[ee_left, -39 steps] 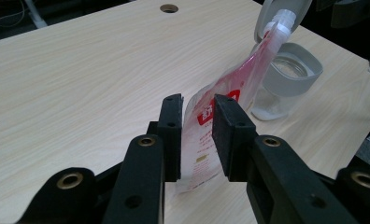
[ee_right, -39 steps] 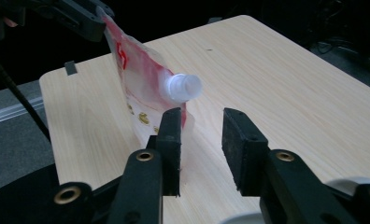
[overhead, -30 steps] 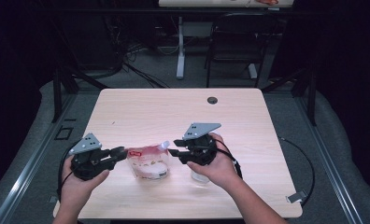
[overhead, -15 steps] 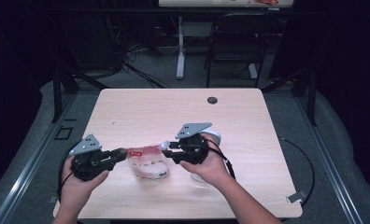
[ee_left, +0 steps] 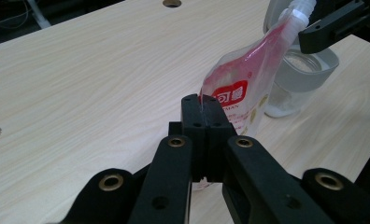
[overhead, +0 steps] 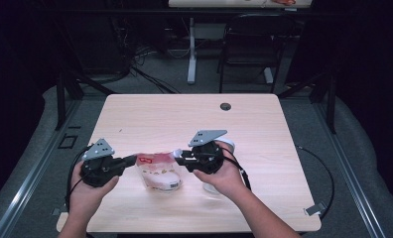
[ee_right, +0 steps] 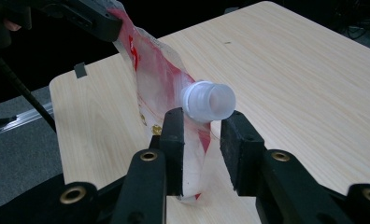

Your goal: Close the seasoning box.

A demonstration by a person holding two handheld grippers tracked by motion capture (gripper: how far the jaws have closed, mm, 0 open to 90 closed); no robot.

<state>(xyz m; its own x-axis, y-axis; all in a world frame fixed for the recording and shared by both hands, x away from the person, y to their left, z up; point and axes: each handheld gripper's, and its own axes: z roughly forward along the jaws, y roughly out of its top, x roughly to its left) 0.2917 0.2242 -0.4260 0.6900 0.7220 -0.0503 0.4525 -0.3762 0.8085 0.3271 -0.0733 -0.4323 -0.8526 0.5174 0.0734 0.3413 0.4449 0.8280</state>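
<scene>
The wooden table (overhead: 284,129) carries a clear jar (ee_left: 300,70) standing just behind the right gripper (overhead: 180,157), while the pouch (overhead: 157,171), a translucent red-and-white spouted bag with a red label, hangs stretched between the two tongs above the tabletop. The left gripper (overhead: 133,159) is clamped tight on the pouch's upper corner, and the right gripper's jaws, which have just been closing, flank the neck below the white spout (ee_right: 209,100) with a gap visible on one side, so no grip is established. The left gripper view shows the jar and label print; the right gripper view shows the spout opening end-on.
</scene>
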